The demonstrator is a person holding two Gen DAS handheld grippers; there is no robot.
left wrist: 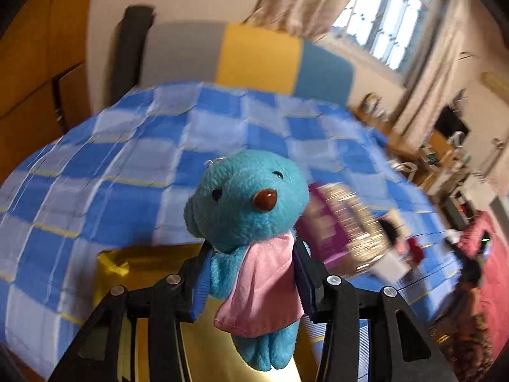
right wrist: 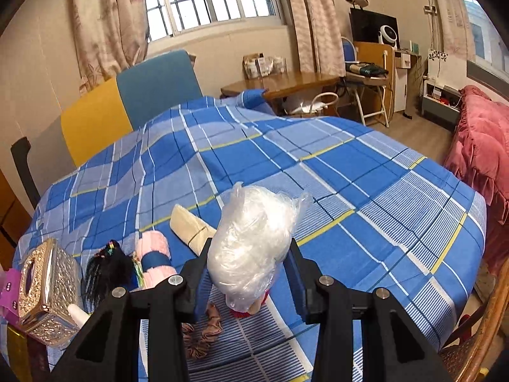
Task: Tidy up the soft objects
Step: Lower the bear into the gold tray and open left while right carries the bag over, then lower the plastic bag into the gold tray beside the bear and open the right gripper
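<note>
My left gripper [left wrist: 251, 273] is shut on a small turquoise plush bear [left wrist: 246, 210] with a pink bib, held upright above a yellow box [left wrist: 152, 270] on the blue checked bed. My right gripper [right wrist: 249, 270] is shut on a soft white object wrapped in clear plastic [right wrist: 251, 238], held just above the bedspread [right wrist: 366, 191]. On the bed to its left lie a pink rolled towel with a blue band [right wrist: 154, 259], a beige roll [right wrist: 191, 226], a black hair piece [right wrist: 106, 270] and a brown scrunchie [right wrist: 203, 334].
A sparkly tissue box [right wrist: 44, 289] sits on a purple box [right wrist: 8, 293] at the bed's left edge; both also show blurred in the left wrist view [left wrist: 350, 222]. A yellow and blue headboard [right wrist: 127, 105], a pink quilt [right wrist: 480, 146] and a wooden table [right wrist: 286, 84] surround the bed.
</note>
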